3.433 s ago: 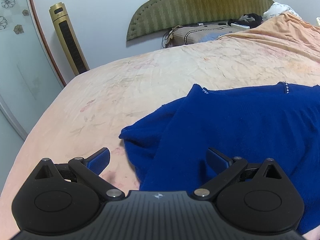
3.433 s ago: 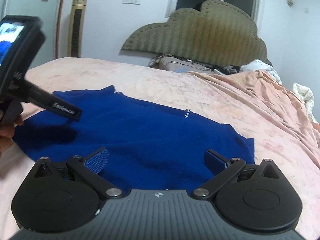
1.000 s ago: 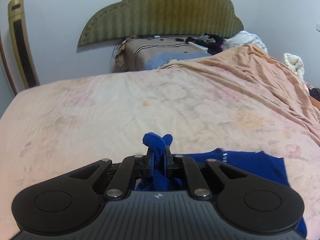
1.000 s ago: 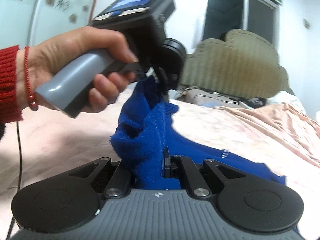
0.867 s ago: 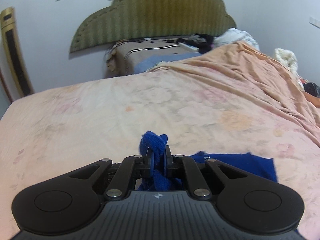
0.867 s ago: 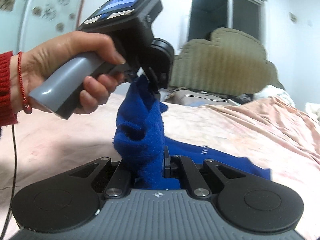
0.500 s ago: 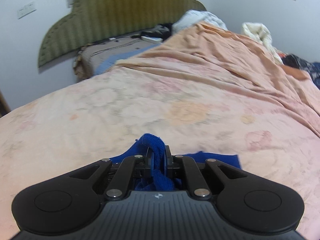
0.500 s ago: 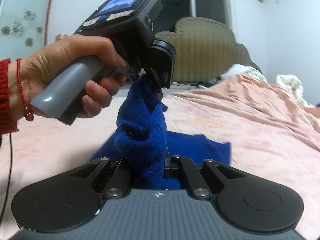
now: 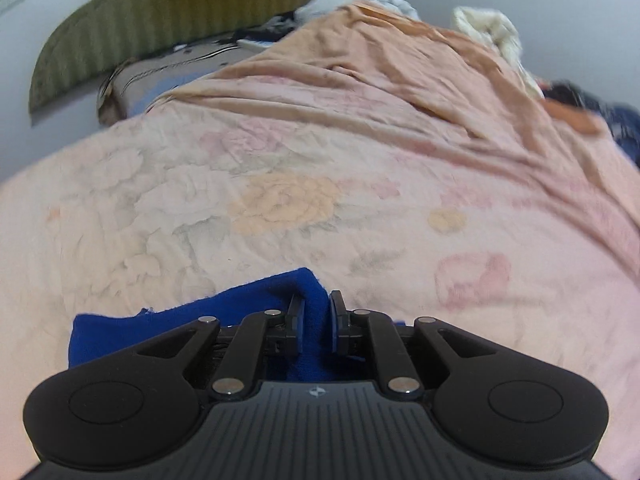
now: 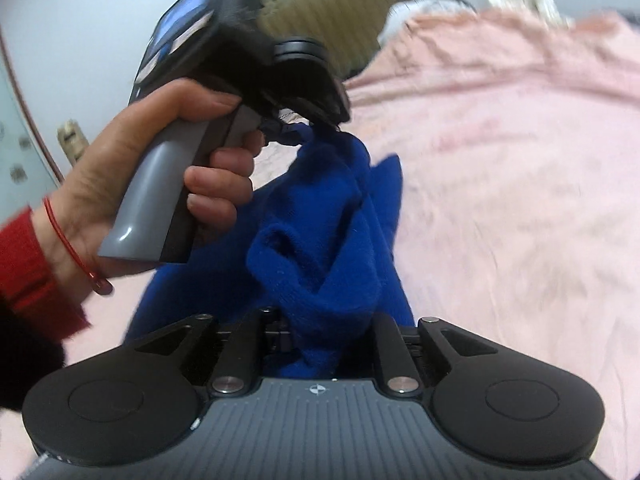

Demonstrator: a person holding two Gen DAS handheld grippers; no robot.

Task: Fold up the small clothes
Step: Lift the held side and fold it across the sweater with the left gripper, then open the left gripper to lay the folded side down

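A blue knitted garment (image 9: 180,328) lies on the pink flowered bed sheet (image 9: 280,200), one edge raised. My left gripper (image 9: 316,316) pinches that edge between its pads; its jaws are just starting to open, and cloth still fills the narrow gap. In the right wrist view a hand (image 10: 160,160) holds the left gripper (image 10: 320,128), from which the garment (image 10: 320,240) hangs down to the right gripper (image 10: 328,336). The right jaws are opening. A bunched fold sits loosely between them and hides the pads.
A green padded headboard (image 9: 160,8) and a striped pillow (image 9: 160,76) are at the far end. An orange quilt (image 9: 400,60) covers the right side of the bed. White cloth (image 9: 492,32) and dark clothes (image 9: 624,128) lie beyond it.
Both grippers carried the garment sideways across the bed and lowered it. The right gripper rolled and its jaws parted. The left jaws widened slightly, cloth still between them.
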